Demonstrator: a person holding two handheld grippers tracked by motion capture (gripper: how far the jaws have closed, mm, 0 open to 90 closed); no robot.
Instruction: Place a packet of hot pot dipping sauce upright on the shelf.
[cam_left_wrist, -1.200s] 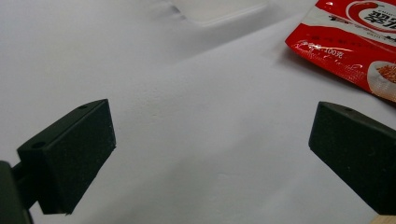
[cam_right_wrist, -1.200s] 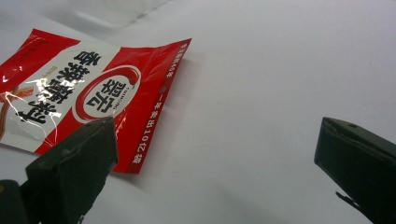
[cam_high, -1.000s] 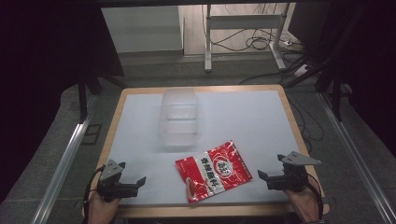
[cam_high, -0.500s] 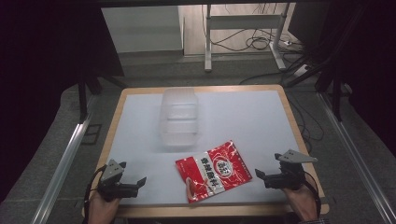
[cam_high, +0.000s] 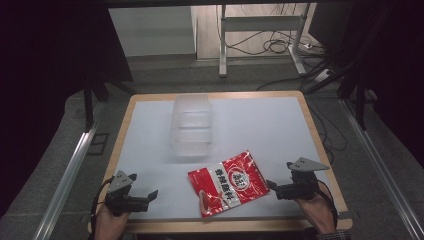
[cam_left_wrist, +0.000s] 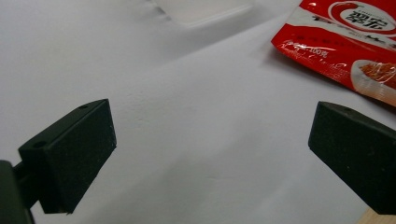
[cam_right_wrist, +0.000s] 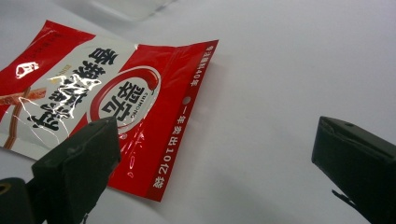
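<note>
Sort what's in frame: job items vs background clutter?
Likely job items: red snack pouch, clear plastic container, left gripper and right gripper, both open.
Just lying about: cables on the floor, metal stand beyond the table.

Bare white surface (cam_high: 260, 125) lies open between the left claw (cam_high: 150, 196) and the red snack packet (cam_high: 231, 182), and again right of the packet up to the far edge. The clear plastic container (cam_high: 192, 126) stands mid-surface, blocking the middle far lane. The right claw (cam_high: 271, 185) sits just beside the packet's near right corner, both claws spread wide
</note>
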